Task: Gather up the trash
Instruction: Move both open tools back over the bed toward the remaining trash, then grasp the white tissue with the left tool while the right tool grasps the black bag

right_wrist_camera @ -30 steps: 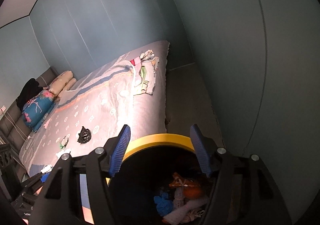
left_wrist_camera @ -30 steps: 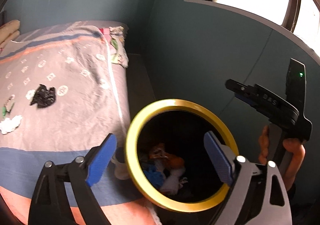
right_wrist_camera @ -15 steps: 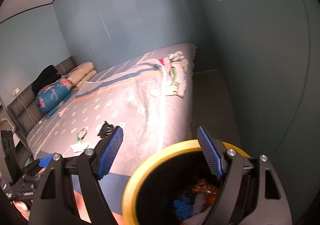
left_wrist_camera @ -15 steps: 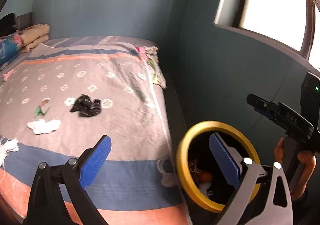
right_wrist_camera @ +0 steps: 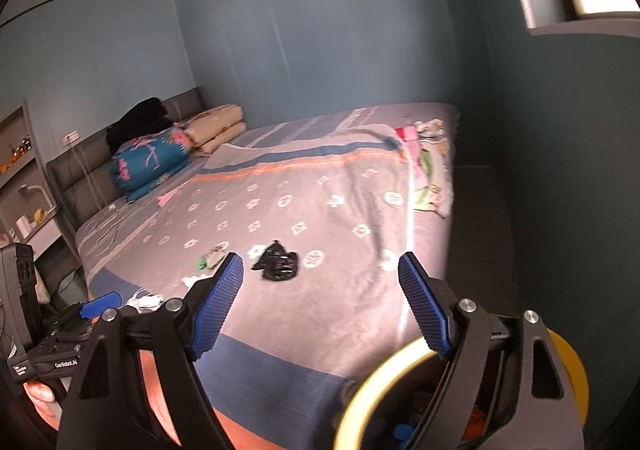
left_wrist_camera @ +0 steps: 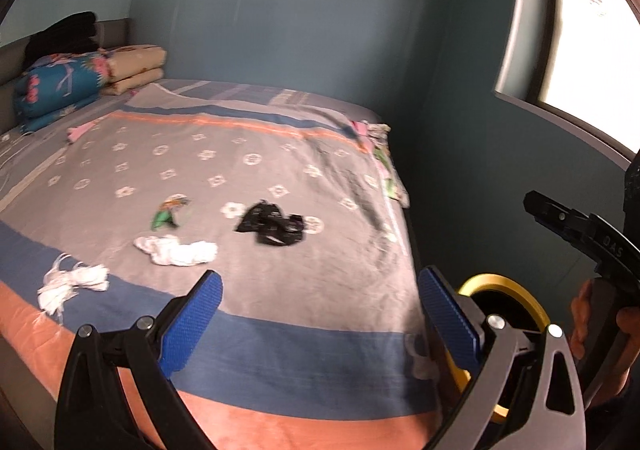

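On the bed's grey cover (left_wrist_camera: 280,154) lie a crumpled black bag (left_wrist_camera: 274,224), a white tissue wad (left_wrist_camera: 176,250), a second white wad (left_wrist_camera: 74,284) and a green wrapper (left_wrist_camera: 168,210). My left gripper (left_wrist_camera: 320,310) hangs open over the bed's near end with nothing between its blue pads. The right gripper (right_wrist_camera: 320,290) has its jaws opening, also with nothing between them; the black bag (right_wrist_camera: 278,262) lies beyond them. The yellow-rimmed black bin (right_wrist_camera: 380,378) with trash inside stands on the floor at the bed's corner, low right in both views.
Folded quilts and pillows (left_wrist_camera: 80,78) are stacked at the headboard. Loose clothes (right_wrist_camera: 428,166) lie at the bed's far right corner. A narrow strip of floor (right_wrist_camera: 476,234) runs between bed and teal wall. A window (left_wrist_camera: 588,62) is at right, with shelves (right_wrist_camera: 24,170) at left.
Both views have swung from over the bin up and leftward to the bed. The bin has slid to the lower right corner. The right jaws have widened.
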A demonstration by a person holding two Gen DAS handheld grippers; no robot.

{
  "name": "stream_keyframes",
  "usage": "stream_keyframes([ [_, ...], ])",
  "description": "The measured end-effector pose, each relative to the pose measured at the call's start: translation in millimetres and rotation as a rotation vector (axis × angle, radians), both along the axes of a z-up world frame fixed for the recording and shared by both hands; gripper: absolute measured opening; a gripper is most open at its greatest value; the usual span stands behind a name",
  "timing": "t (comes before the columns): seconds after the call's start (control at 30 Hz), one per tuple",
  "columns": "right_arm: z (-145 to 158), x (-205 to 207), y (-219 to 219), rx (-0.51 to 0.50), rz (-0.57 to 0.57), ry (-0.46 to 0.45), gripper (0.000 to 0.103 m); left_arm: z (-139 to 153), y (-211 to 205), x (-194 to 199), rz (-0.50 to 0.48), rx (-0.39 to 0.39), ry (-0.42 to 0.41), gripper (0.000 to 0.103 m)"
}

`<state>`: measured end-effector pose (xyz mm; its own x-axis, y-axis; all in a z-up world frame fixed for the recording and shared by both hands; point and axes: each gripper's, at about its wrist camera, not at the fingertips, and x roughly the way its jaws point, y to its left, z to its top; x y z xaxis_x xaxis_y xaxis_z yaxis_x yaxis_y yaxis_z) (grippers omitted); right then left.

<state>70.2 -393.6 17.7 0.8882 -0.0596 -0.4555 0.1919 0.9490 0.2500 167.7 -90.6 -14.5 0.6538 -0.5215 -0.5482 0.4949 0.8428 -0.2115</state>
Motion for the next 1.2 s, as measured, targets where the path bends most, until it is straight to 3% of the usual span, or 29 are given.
stream_keyframes([
  [0.2, -1, 42, 36, -0.027, 0.054, 0.032, 0.078, -4, 38, 19, 0.083, 0.011, -0.002, 0.095],
  [0.57, -26, 126, 85, -0.022, 0.118, 0.093, 0.078, -31, 116, 66, 0.240, 0.018, 0.066, 0.095],
  [0.83, -57, 195, 116, -0.024, 0.131, 0.157, 0.078, -63, 168, 104, 0.347, 0.041, 0.111, 0.095],
  [1.2, -116, 290, 123, -0.041, 0.079, 0.309, 0.078, -114, 216, 161, 0.449, 0.067, 0.200, 0.095],
])
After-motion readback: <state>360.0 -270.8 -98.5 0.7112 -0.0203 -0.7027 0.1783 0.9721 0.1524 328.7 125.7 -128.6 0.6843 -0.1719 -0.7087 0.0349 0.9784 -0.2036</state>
